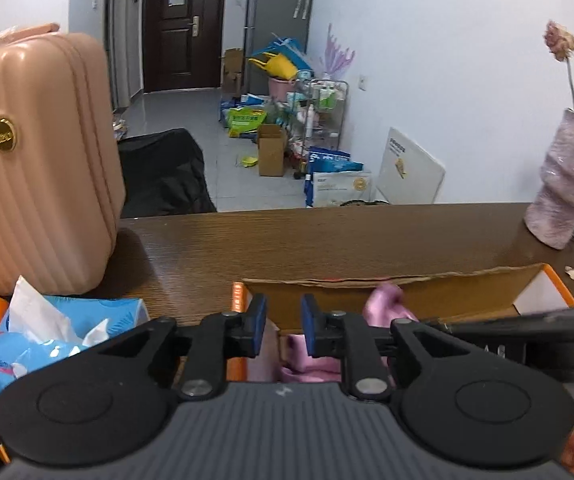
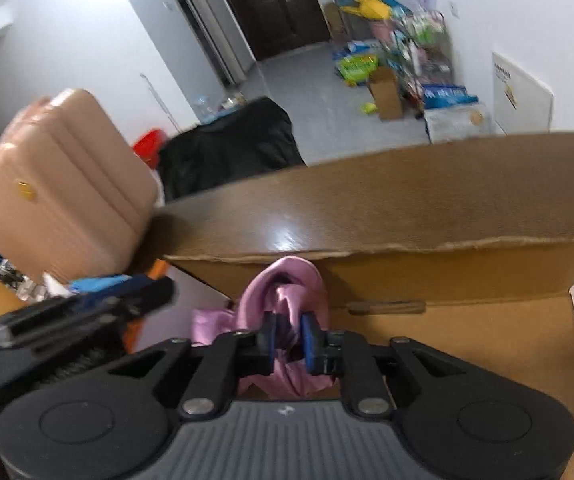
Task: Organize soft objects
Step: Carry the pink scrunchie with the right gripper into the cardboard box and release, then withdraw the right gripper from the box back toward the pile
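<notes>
Pink satin cloth [image 2: 283,292] sits inside the cardboard box [image 2: 467,264] on the desk [image 1: 327,236], pinched by the right gripper [image 2: 289,336]; left gripper [image 1: 283,320] parted, empty. Release remains.

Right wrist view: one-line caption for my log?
Right gripper pinches pink satin cloth inside the open cardboard box on the wooden table.

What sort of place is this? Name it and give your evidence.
Most likely a lived-in apartment: a dark entrance door at the end of a tiled hallway, a pink suitcase on the wooden table, and household clutter along the wall.
</notes>
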Demonstrator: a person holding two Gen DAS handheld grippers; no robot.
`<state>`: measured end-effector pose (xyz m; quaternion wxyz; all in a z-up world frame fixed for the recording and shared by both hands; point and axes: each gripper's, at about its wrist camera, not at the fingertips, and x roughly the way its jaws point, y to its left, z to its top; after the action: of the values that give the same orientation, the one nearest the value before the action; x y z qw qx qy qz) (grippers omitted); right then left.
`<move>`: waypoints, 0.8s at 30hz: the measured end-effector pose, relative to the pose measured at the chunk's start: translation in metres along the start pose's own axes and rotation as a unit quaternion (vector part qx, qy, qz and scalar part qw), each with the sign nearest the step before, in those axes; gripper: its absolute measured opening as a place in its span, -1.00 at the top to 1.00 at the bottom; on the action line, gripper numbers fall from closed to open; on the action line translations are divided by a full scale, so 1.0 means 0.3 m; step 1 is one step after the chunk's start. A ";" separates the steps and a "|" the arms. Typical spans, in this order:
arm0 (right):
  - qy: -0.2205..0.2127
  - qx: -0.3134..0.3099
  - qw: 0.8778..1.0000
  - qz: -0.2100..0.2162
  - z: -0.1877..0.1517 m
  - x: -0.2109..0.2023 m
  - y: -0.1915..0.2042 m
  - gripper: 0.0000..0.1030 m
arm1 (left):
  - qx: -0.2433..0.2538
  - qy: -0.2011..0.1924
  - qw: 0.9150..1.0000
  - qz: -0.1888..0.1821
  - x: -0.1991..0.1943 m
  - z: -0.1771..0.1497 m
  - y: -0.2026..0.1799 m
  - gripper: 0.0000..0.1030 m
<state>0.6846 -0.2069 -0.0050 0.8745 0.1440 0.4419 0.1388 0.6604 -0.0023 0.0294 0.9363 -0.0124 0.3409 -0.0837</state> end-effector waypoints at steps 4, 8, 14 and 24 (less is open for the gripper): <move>-0.003 -0.010 1.000 -0.021 -0.020 -0.041 -0.008 0.62 | 0.009 -0.012 1.000 0.004 -0.070 -0.016 0.008 0.51; -0.030 -0.015 0.999 -0.026 -0.036 -0.205 -0.017 0.61 | 0.027 -0.027 0.999 0.020 -0.220 -0.031 -0.007 0.20; -0.093 -0.068 0.991 -0.071 -0.193 -0.569 -0.004 0.41 | 0.057 -0.077 0.995 0.037 -0.511 -0.117 -0.051 -0.56; -0.262 -0.120 0.950 -0.124 -0.577 -0.998 0.019 -0.80 | 0.069 -0.187 0.976 0.087 -0.915 -0.436 -0.161 -1.00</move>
<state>0.3724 -0.2900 0.1185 0.9806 0.0135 0.1918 0.0384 0.3626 0.0000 0.1076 0.9858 0.0665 0.1529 -0.0210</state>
